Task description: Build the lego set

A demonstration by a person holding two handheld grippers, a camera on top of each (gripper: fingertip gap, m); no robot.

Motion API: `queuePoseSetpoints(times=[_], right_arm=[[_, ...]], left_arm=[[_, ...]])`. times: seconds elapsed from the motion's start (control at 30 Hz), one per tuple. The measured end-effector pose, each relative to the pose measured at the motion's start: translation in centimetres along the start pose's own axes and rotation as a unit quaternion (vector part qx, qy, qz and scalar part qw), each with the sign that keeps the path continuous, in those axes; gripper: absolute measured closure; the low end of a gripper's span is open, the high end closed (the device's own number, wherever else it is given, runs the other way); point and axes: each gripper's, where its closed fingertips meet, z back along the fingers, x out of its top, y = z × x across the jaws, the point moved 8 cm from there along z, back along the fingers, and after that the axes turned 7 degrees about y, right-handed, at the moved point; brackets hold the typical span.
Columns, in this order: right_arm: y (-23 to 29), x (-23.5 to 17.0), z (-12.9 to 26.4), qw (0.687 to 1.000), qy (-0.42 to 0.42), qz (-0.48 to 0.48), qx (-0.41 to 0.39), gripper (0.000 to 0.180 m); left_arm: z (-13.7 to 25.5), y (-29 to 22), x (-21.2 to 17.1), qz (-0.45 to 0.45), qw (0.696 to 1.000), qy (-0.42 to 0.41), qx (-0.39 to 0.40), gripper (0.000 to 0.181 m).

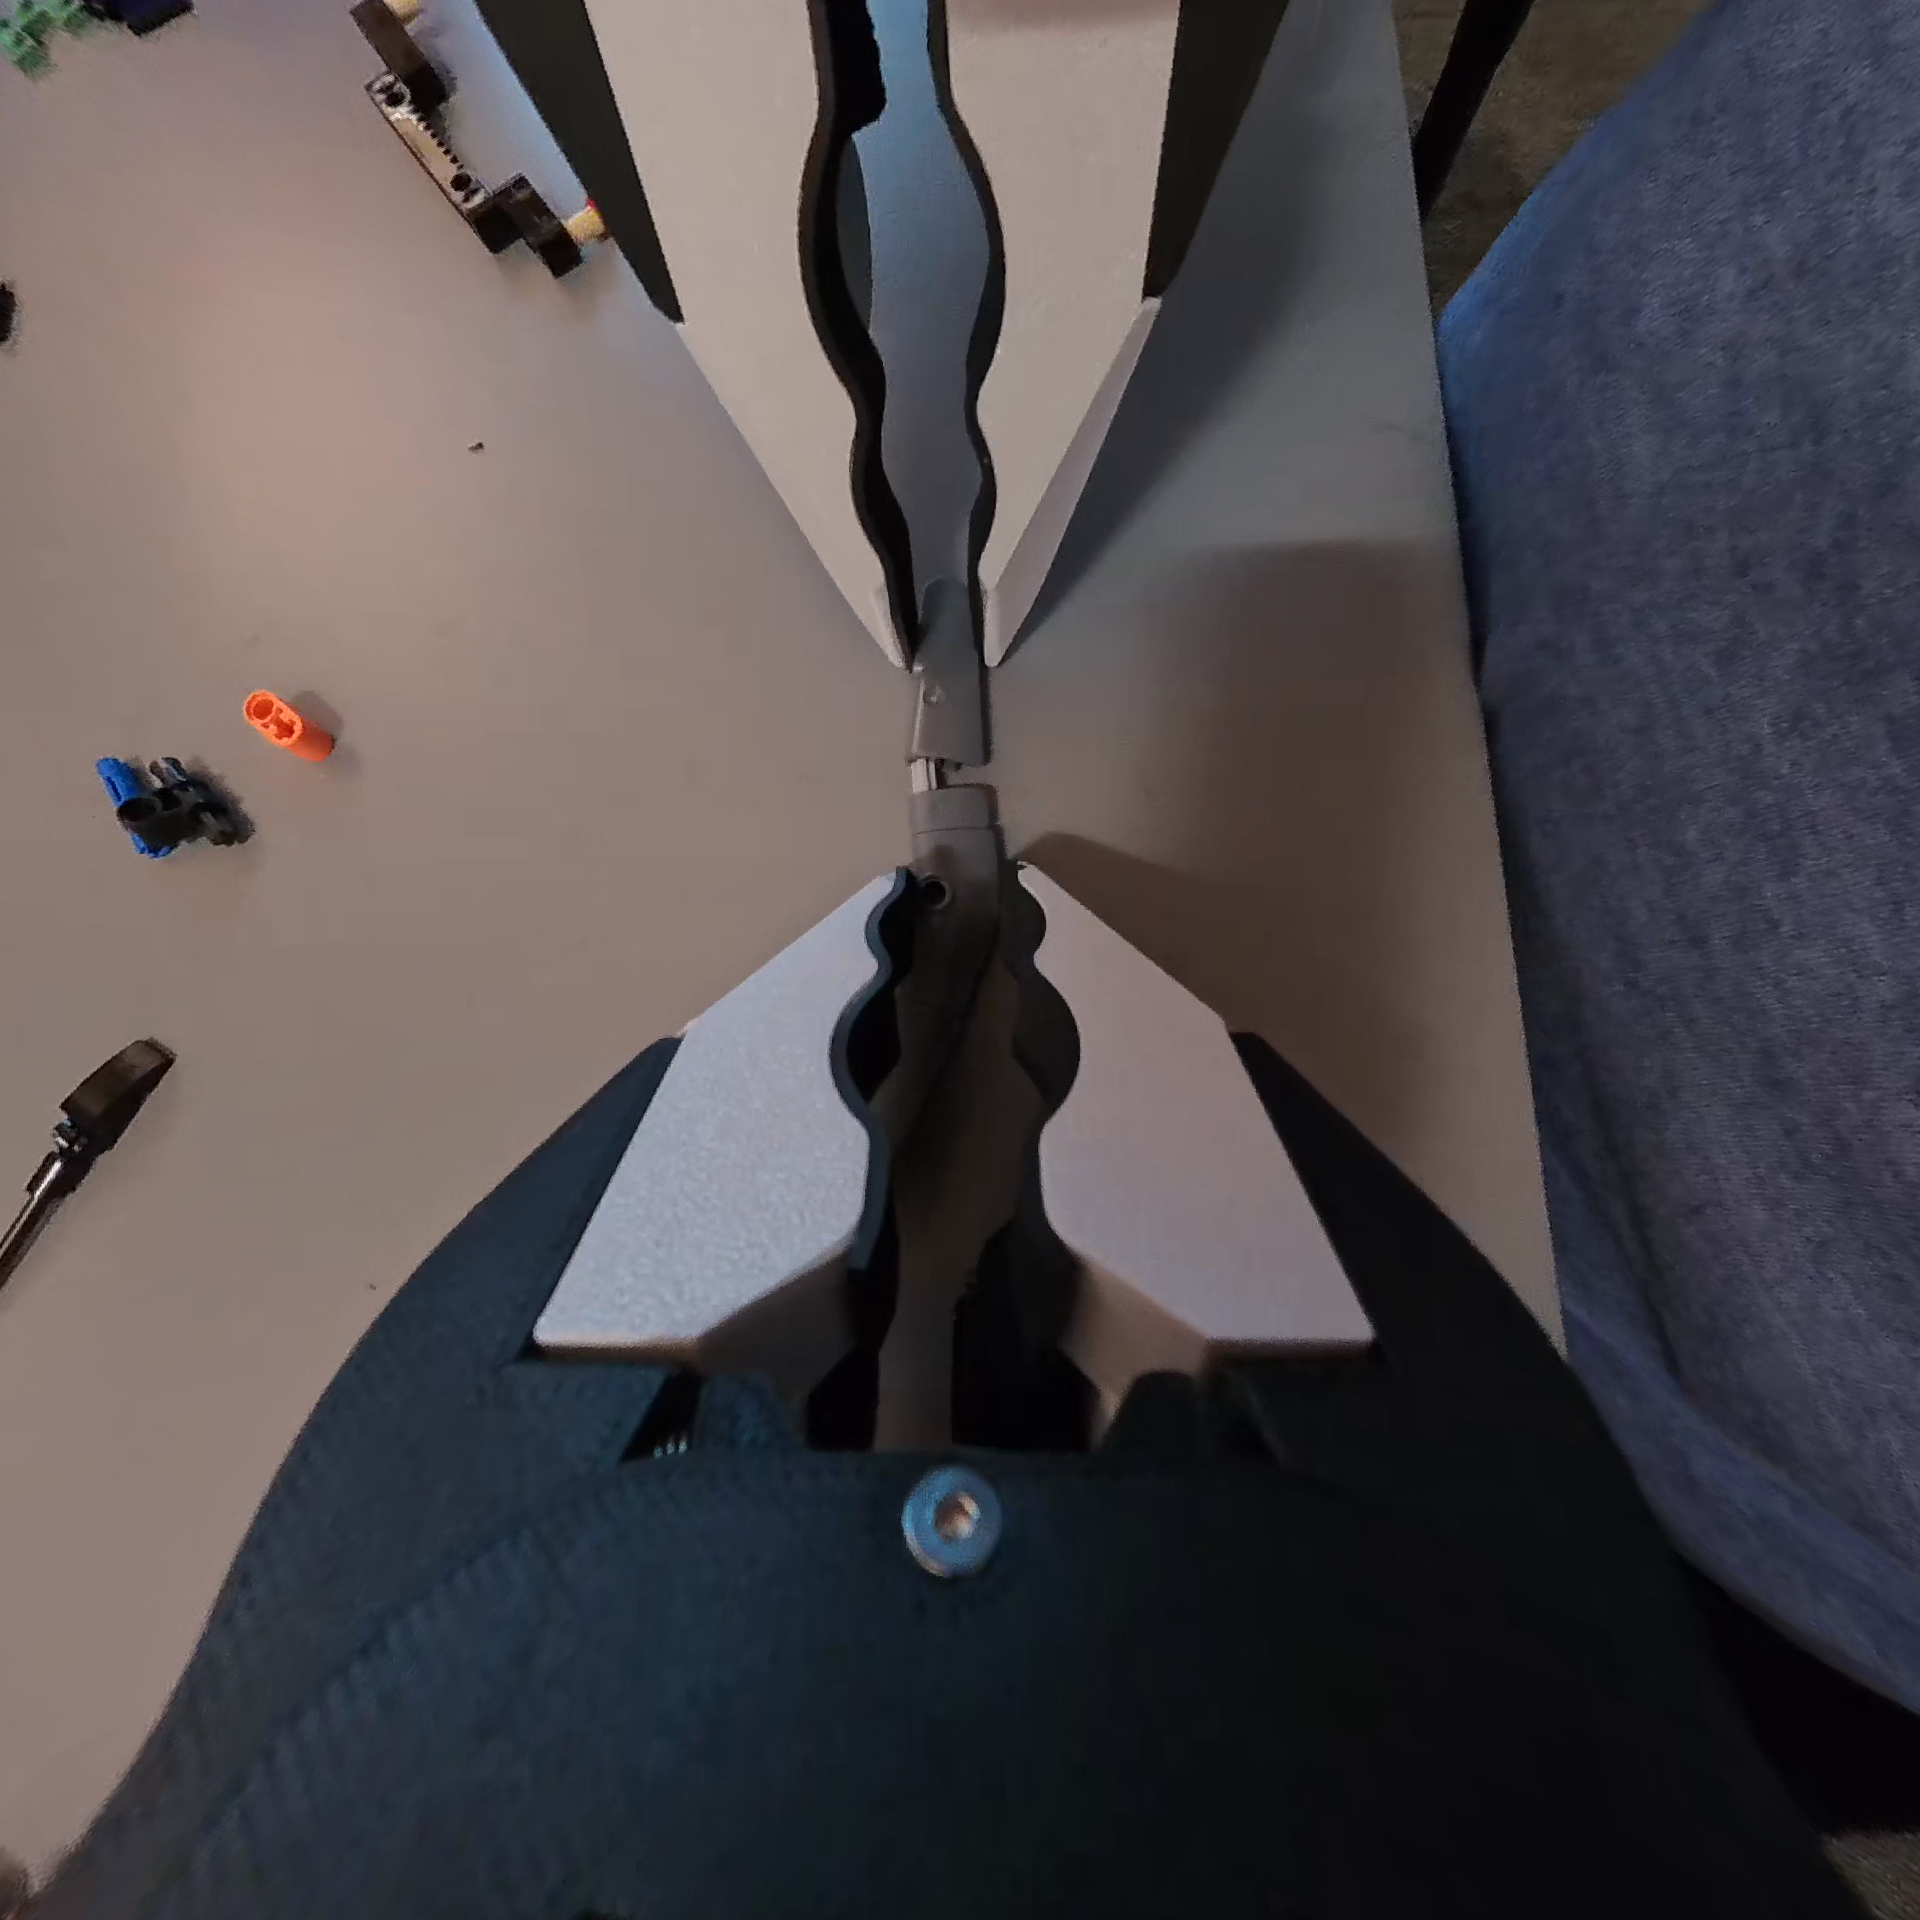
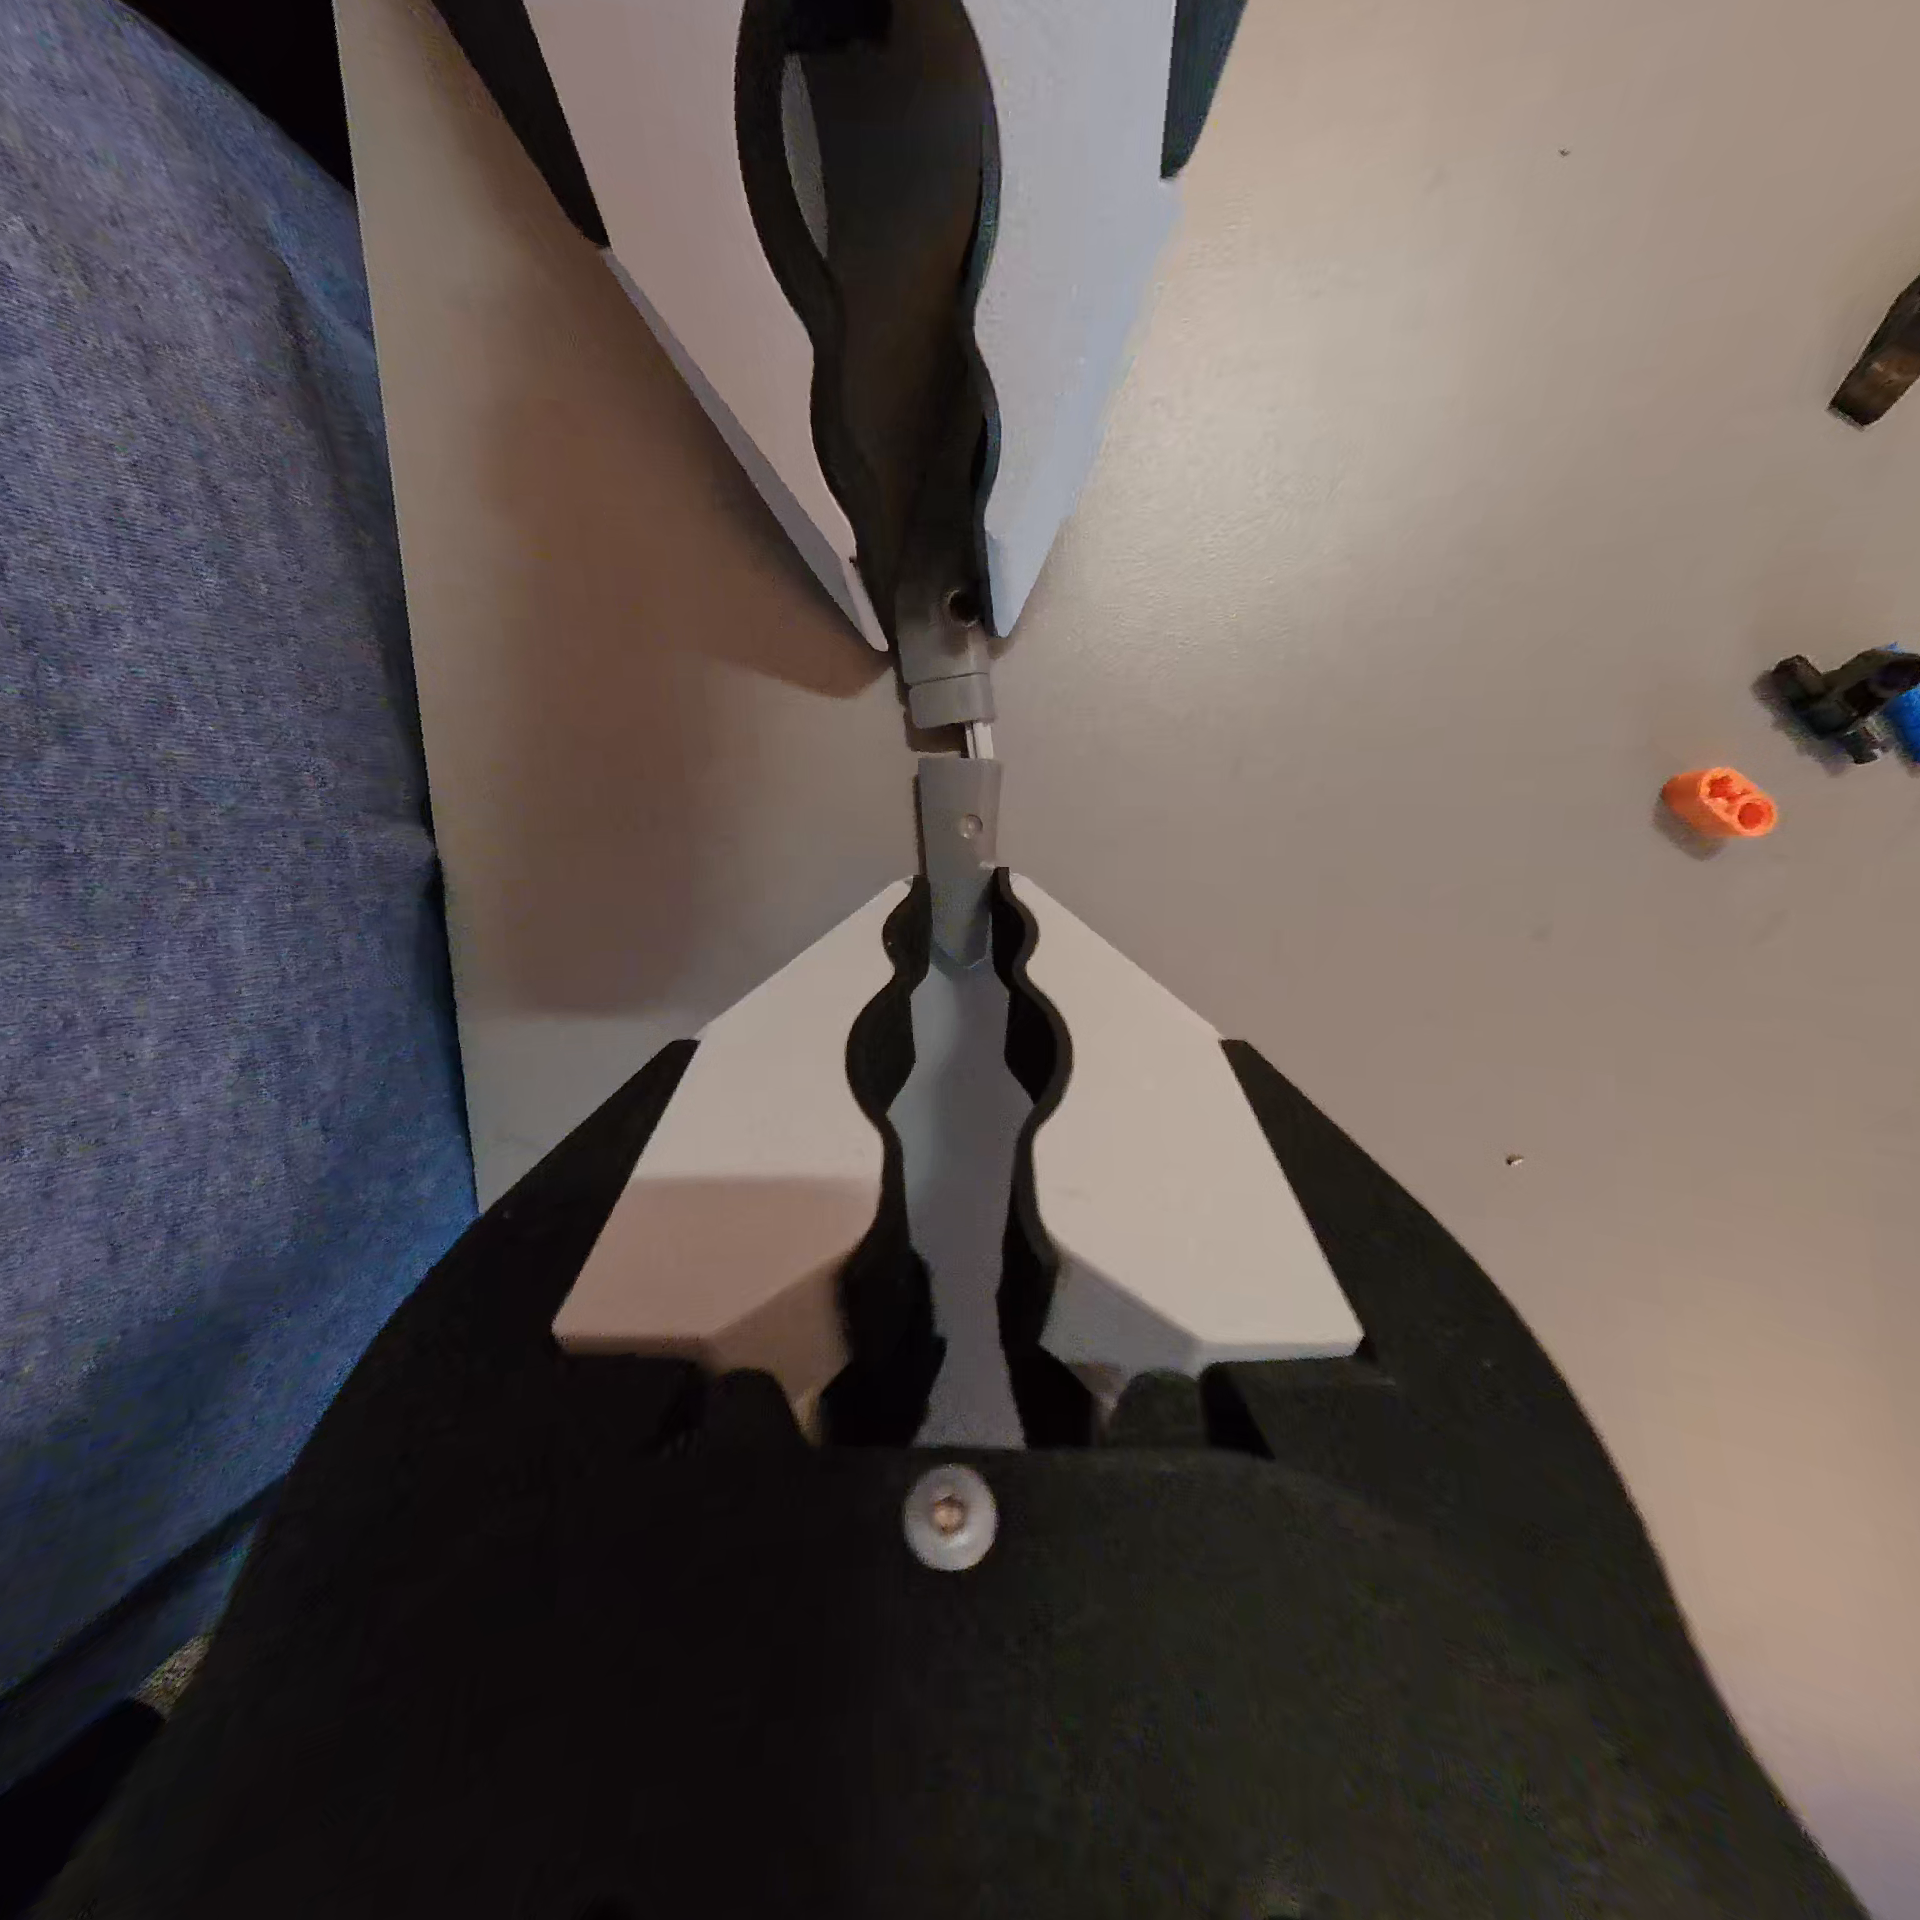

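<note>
My left gripper (image 1: 958,883) is shut on a grey connector piece (image 1: 951,831), held tip to tip with my right gripper (image 1: 945,644), which faces it from above in the left wrist view. My right gripper (image 2: 958,894) is shut on a second grey connector piece (image 2: 958,821). The left gripper (image 2: 935,623) faces it in the right wrist view, holding its grey piece (image 2: 945,686). A thin pale axle (image 2: 980,743) bridges the small gap between the two grey pieces. Both pieces hang above the table near its edge.
On the pale table (image 1: 468,520) lie an orange connector (image 1: 288,724), a blue and black pin cluster (image 1: 166,805), a black toothed assembly with tan pins (image 1: 468,166) and a black tool-like part (image 1: 104,1101). A person's blue-clad leg (image 1: 1714,831) runs along the table edge.
</note>
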Motion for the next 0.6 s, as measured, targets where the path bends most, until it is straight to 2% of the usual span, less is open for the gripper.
queuePoseSetpoints(times=[0.03, 0.6], right_arm=[[-0.03, 0.03, 0.0, 1.0, 0.001, 0.003, 0.0, 0.17], [-0.54, 0.12, -0.04, 0.996, 0.001, 0.086, 0.025, 0.171]], left_arm=[[0.0, 0.03, -0.04, -0.001, 1.0, -0.001, 0.003, 0.167], [-0.07, 0.01, -0.23, -0.017, 1.0, -0.014, -0.008, 0.167]])
